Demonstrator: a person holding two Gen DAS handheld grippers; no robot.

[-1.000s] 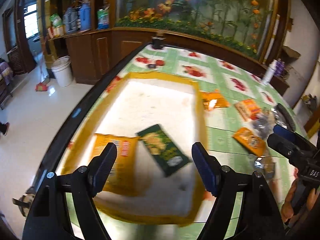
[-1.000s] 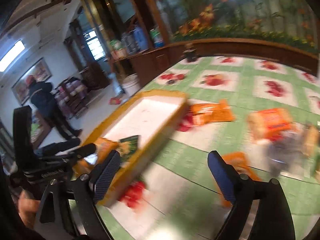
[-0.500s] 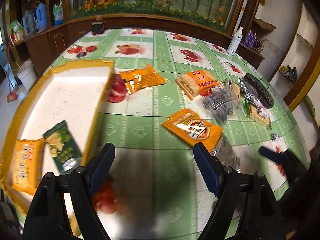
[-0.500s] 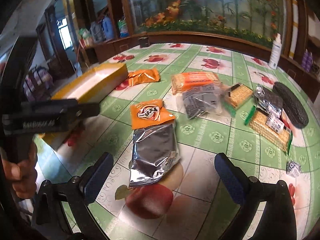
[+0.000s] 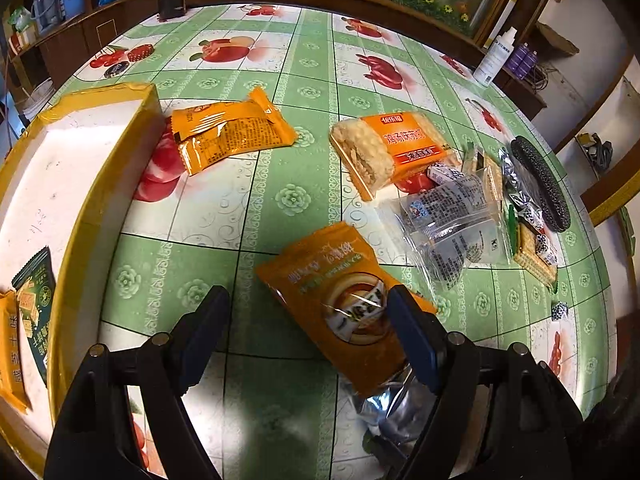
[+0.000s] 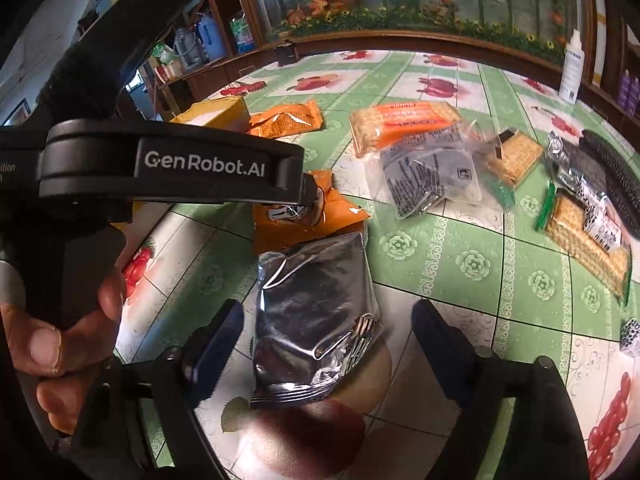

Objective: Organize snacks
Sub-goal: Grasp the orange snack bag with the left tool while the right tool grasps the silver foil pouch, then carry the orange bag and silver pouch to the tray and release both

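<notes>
My left gripper (image 5: 308, 332) is open and hangs low over an orange snack packet with a round window (image 5: 340, 300); its right finger overlaps the packet. A silver foil packet (image 6: 312, 312) lies just behind the orange one (image 6: 304, 216), between the fingers of my right gripper (image 6: 330, 344). Those jaws are closing, and the pads stand clear of the foil. At the left stands a yellow-rimmed box (image 5: 100, 184) holding a green packet (image 5: 36, 292) and a yellow packet (image 5: 10, 344).
On the green fruit-print cloth lie an orange wrapper (image 5: 228, 132), an orange-labelled cracker pack (image 5: 392, 148), a clear bag of small packets (image 5: 448, 216), green-edged crackers (image 5: 532, 256) and a black oval object (image 5: 540, 184). A hand (image 6: 52, 340) holds the left gripper's body.
The left gripper swung right from above the box to over the orange windowed packet. The right gripper sank toward the silver packet and its jaws narrowed.
</notes>
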